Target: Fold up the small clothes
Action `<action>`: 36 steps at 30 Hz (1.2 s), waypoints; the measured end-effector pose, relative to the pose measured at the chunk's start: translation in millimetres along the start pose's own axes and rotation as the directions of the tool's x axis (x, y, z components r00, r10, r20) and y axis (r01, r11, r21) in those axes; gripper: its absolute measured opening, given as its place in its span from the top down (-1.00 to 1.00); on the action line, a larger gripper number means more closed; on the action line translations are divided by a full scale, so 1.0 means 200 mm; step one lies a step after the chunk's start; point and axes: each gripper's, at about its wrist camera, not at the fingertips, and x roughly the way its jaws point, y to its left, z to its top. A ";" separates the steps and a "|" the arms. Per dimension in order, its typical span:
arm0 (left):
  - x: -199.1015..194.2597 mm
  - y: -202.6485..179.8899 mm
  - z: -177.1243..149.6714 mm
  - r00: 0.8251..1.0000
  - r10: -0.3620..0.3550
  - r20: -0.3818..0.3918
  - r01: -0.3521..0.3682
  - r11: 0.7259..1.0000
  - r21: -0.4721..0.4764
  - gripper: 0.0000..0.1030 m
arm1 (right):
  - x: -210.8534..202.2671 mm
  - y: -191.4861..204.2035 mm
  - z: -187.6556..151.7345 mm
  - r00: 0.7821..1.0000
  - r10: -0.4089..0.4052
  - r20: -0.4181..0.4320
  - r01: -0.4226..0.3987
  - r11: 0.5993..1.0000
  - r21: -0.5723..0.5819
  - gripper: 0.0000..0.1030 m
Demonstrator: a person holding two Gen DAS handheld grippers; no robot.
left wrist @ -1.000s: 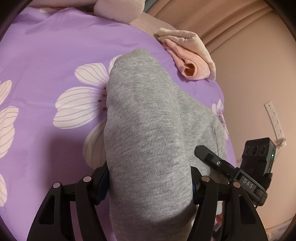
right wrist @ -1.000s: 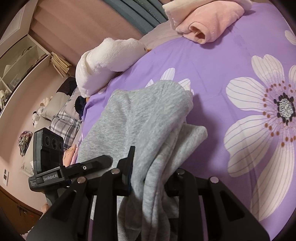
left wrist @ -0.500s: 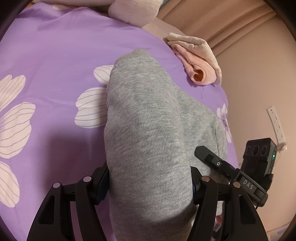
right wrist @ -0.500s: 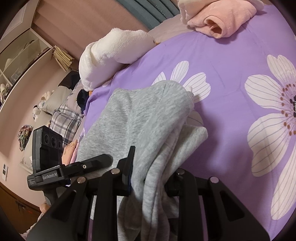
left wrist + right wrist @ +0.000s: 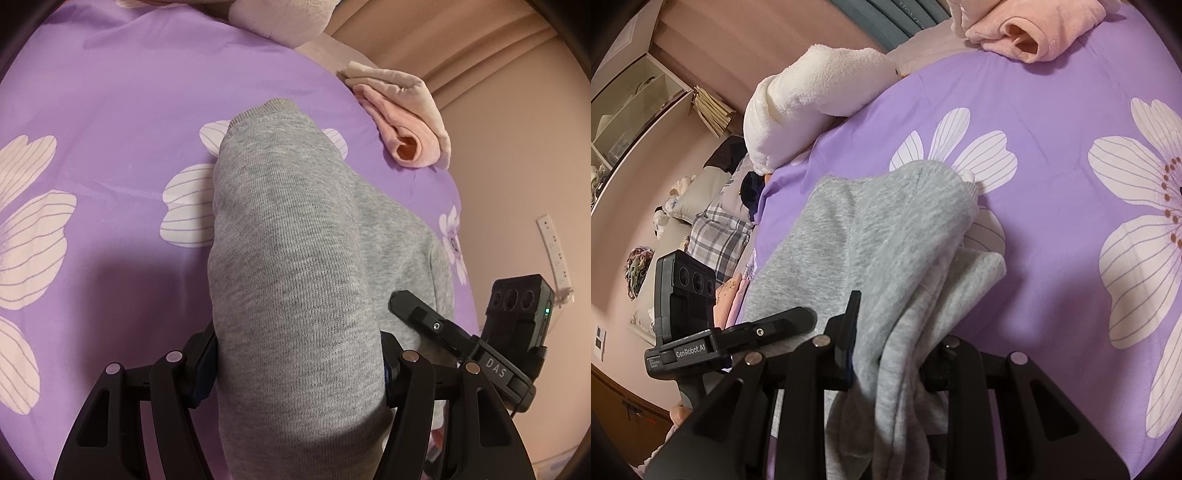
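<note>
A: What does the garment look like, and where is it?

B: A grey garment [image 5: 291, 258] of heathered knit with a ribbed cuff at its far end, draped over a purple bedsheet [image 5: 110, 110] printed with white flowers.

A: And the fingers?

B: The left gripper [image 5: 295, 369] is clamped across a wide fold; the right gripper [image 5: 890, 350] pinches a bunched, narrower part.

A: Any writing?

B: "DAS" on the right gripper's body in the left view; "GenRobot.AI" on the left gripper's body in the right view. A folded pink garment [image 5: 402, 122] lies at the far right.
</note>
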 end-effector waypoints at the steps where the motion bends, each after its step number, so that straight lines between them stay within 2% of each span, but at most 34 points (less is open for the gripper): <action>1: 0.00 0.00 0.00 1.000 0.000 -0.002 0.000 1.000 0.000 -0.28 | 0.00 0.00 0.00 1.000 -0.001 -0.001 0.001 1.000 0.000 0.52; 20: 0.05 0.01 0.00 0.999 0.024 -0.030 -0.024 1.000 0.002 -0.29 | 0.05 -0.05 0.00 1.000 0.003 -0.027 -0.002 1.000 0.017 0.50; 36: 0.08 0.02 0.01 0.997 0.058 -0.058 -0.058 0.998 0.005 -0.30 | 0.07 -0.12 -0.02 0.998 0.004 -0.055 -0.001 0.998 0.068 0.40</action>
